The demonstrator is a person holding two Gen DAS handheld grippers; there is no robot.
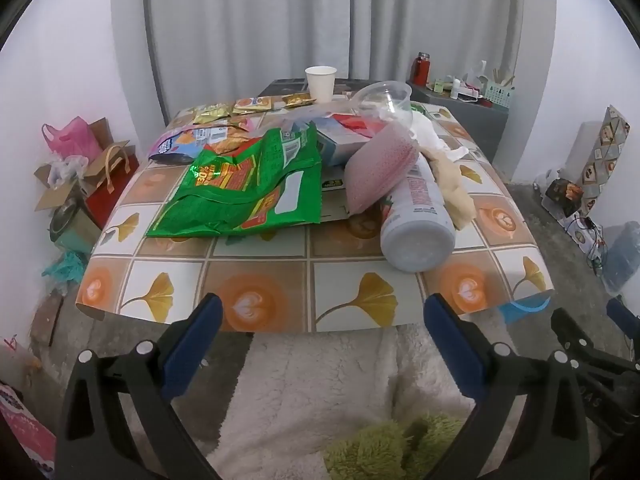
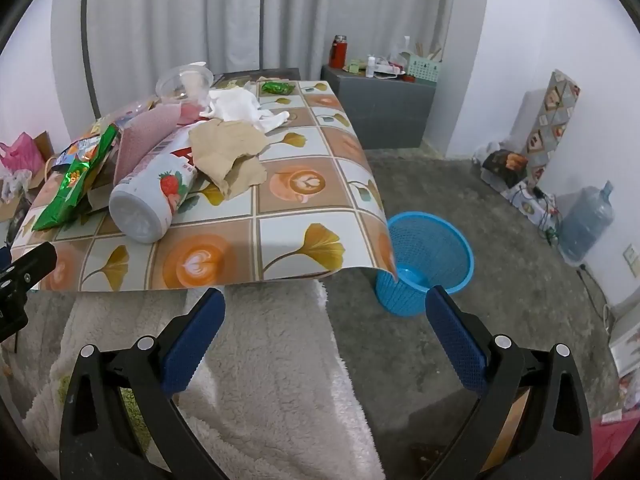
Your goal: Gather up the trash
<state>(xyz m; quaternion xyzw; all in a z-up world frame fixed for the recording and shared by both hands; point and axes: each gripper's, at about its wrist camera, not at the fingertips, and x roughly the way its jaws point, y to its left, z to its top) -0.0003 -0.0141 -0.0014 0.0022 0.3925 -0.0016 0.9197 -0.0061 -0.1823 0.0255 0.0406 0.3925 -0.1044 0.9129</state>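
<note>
Left gripper point(image 1: 322, 314): jaws wide apart, nothing between them, held over a fleecy blanket point(image 1: 320, 380) short of the desk edge.
Right gripper point(image 2: 325, 308): also spread wide and empty, near the desk corner.
Bin point(image 2: 424, 260): blue basket on the floor beside that corner; only its bare bottom shows, no trash visible inside.
Desk point(image 1: 256, 276): near strip bare, clutter further in.
Nearest trash: toppled strawberry bottle point(image 1: 416, 220), green snack bag point(image 1: 248, 188), brown paper point(image 2: 228, 156).
Further back: white tissue point(image 2: 240, 106), clear plastic cup point(image 1: 386, 98), paper cup point(image 1: 321, 83), small wrappers point(image 1: 252, 103).
Progress: seemingly at the start; every piece is left to collect.
</note>
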